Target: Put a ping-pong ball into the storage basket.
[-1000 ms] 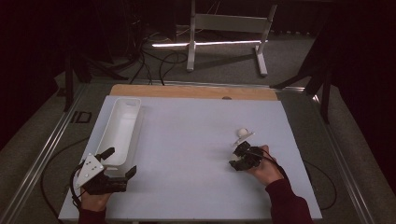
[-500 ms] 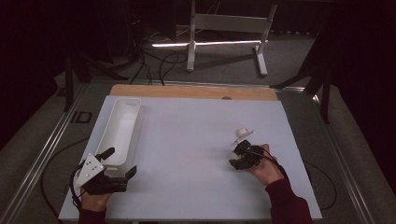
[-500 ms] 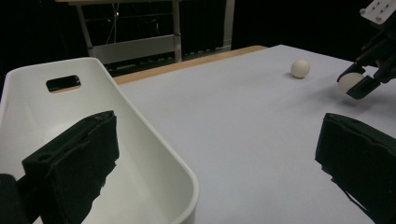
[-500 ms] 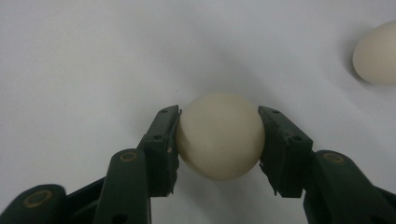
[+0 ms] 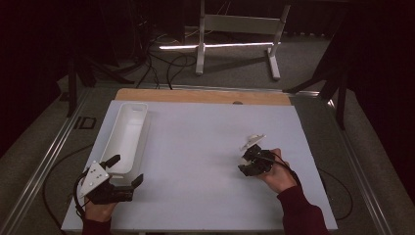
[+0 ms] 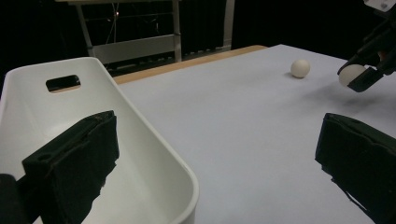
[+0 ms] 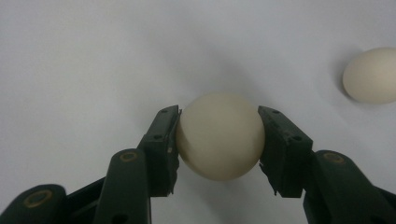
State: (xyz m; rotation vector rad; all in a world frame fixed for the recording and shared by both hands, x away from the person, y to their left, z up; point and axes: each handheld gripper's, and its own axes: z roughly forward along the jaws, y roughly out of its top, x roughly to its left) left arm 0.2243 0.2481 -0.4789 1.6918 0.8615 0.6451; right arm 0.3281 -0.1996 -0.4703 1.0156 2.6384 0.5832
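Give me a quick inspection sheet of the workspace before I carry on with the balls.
Surface: white table sheet, wooden strip along its far edge.
Job's things: held ball; second ball loose on the sheet; white bin at the left, nothing seen inside.
Clutter: nothing seen.
Grippers: right gripper shut on the held ball; left gripper open, one of its fingers over the bin.
Cables: loops on the floor beyond the table.
Surroundings: dark room, white stand behind.

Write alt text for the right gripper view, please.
Two black jaws of the right gripper clamp a round, cream-white ball from both sides, above a plain white table surface. A second cream-white ball lies on that surface at the upper right, apart from the first.
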